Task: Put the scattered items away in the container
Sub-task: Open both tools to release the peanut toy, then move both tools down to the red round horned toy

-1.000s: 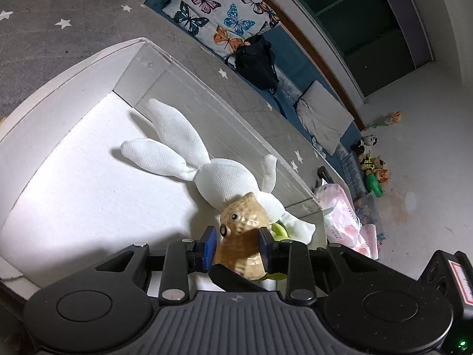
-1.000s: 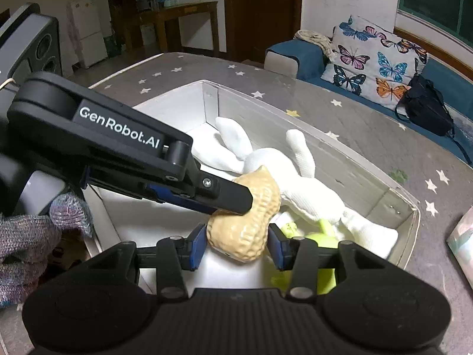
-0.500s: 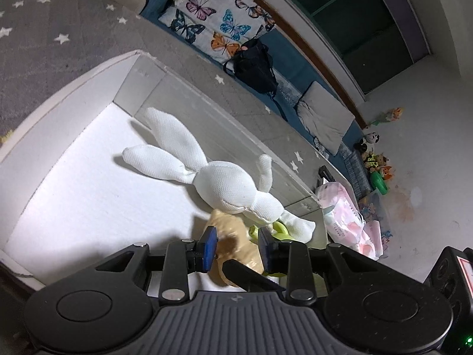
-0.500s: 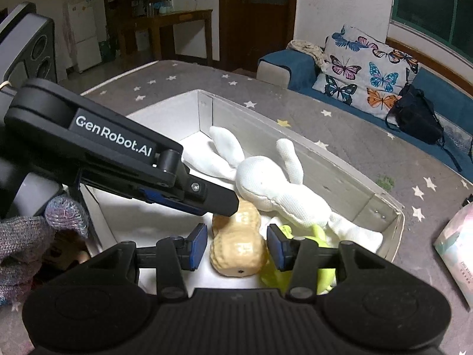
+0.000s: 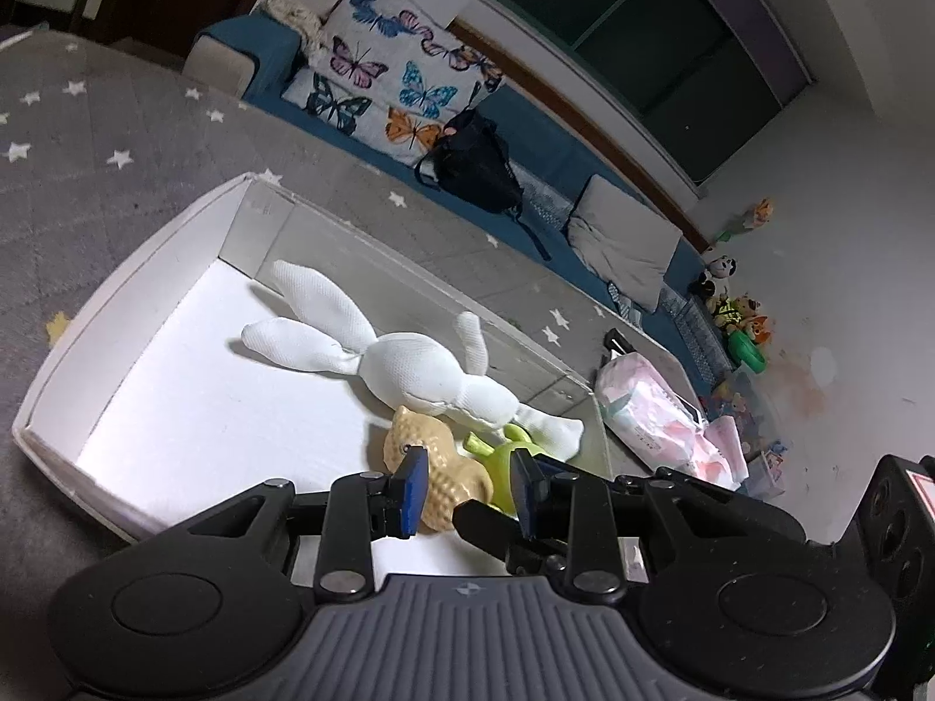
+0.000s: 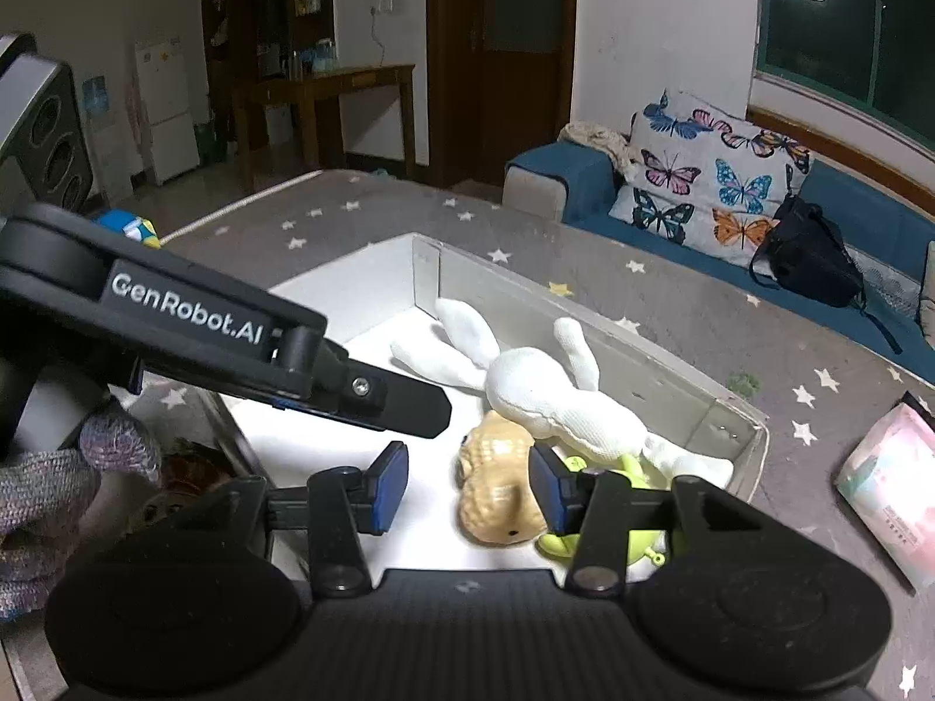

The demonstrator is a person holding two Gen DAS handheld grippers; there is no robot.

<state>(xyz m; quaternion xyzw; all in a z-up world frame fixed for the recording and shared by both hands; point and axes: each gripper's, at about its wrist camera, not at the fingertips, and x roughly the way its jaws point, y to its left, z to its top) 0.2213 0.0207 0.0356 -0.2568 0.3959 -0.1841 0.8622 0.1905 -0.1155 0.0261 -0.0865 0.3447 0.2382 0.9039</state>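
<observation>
Both grippers angle down over the white box (image 5: 117, 315). The left gripper (image 5: 467, 482) and right gripper (image 6: 464, 482) hang with fingers parted and empty (the peanut toy (image 6: 497, 485) lies loose below).

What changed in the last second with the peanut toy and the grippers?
The peanut toy, earlier between both grippers' pads, now lies in the white box beside the white rabbit. The left gripper and right gripper lifted away, empty. The rabbit and green toy stayed put.
</observation>
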